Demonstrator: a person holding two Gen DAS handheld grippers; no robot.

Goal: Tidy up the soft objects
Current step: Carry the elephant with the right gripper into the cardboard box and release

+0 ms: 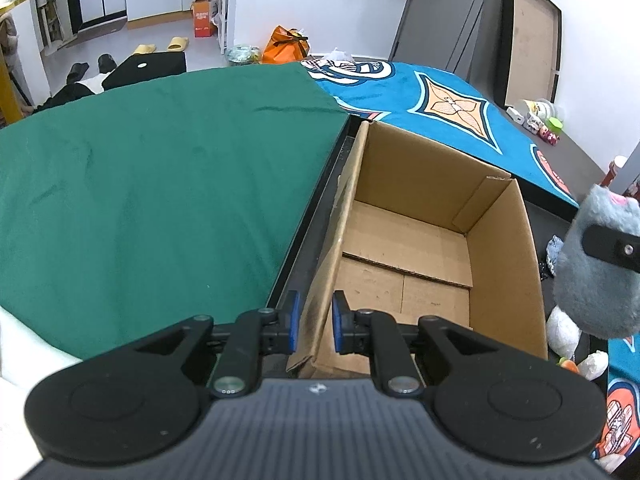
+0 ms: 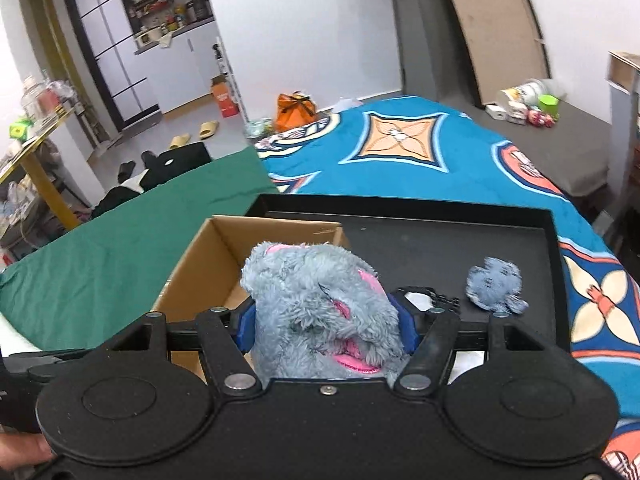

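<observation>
Now right claw point(image 2: 326, 326) around plush point(image 2: 320, 312)

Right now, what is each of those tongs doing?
Left tongs: closed on the cardboard box, pinching its side wall.
Right tongs: closed on the grey plush toy.

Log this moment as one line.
left gripper: straddling box wall | right gripper: shut on grey plush, beside box | box: empty
</observation>
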